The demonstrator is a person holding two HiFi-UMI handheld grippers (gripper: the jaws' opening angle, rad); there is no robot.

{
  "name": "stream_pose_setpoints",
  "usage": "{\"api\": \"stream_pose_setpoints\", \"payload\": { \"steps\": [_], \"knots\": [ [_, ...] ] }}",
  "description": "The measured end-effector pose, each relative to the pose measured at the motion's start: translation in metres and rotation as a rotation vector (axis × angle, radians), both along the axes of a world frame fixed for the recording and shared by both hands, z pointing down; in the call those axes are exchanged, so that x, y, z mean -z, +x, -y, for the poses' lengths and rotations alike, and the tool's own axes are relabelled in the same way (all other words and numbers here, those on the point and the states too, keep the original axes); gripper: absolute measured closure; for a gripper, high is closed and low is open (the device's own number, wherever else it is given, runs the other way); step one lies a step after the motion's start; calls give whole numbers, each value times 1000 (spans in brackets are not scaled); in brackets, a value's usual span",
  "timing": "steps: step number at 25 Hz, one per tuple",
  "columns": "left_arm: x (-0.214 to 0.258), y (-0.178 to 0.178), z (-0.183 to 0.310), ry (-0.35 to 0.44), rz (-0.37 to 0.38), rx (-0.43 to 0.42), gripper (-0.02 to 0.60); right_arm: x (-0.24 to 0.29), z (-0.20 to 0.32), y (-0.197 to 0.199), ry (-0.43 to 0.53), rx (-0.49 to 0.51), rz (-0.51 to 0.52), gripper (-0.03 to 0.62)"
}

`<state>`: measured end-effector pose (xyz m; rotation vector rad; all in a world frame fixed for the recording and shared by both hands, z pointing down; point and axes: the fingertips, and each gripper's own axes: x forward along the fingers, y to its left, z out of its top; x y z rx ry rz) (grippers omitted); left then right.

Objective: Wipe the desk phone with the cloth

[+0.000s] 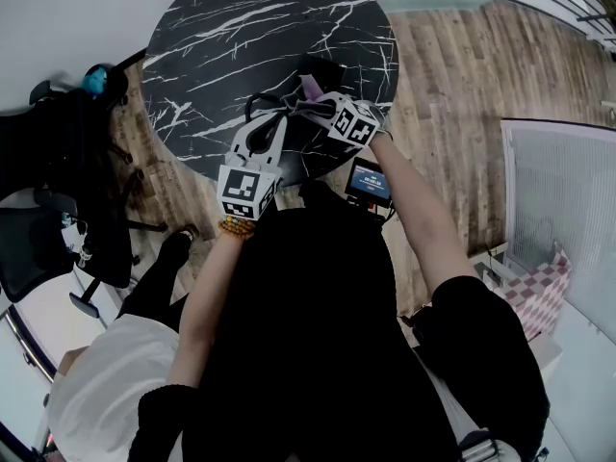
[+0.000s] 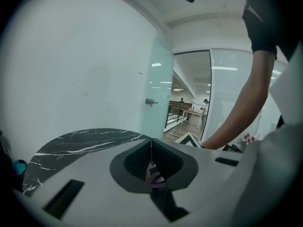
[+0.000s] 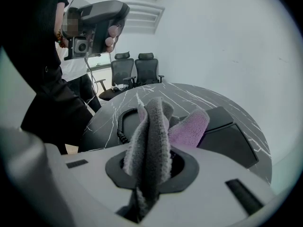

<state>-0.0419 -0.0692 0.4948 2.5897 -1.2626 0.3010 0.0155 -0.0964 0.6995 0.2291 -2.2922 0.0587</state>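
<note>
Bunched grey-lilac cloth (image 3: 152,126) in right tongs (image 3: 148,170)

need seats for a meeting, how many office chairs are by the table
2: one chair and a second chair beside it, past the table's far edge. Others may be hidden.

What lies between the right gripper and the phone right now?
The cloth, clamped in the right gripper, droops toward the phone; the right gripper view shows it.

Round black marble-veined table (image 1: 241,27) on wood-plank floor (image 1: 462,65). Plain white wall (image 2: 71,79) behind the table's far edge. Frosted glass panel (image 2: 161,89) beside it. Black office chairs (image 3: 137,67) near the table's edge.
</note>
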Motion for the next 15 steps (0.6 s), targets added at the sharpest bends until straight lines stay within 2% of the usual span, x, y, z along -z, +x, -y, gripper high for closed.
{"api": "stream_pose_setpoints", "payload": {
  "steps": [15],
  "knots": [
    [0,-3,-3,2,-1,8,565,-8,-13,-3,-51,24,-9,531]
  ]
}}
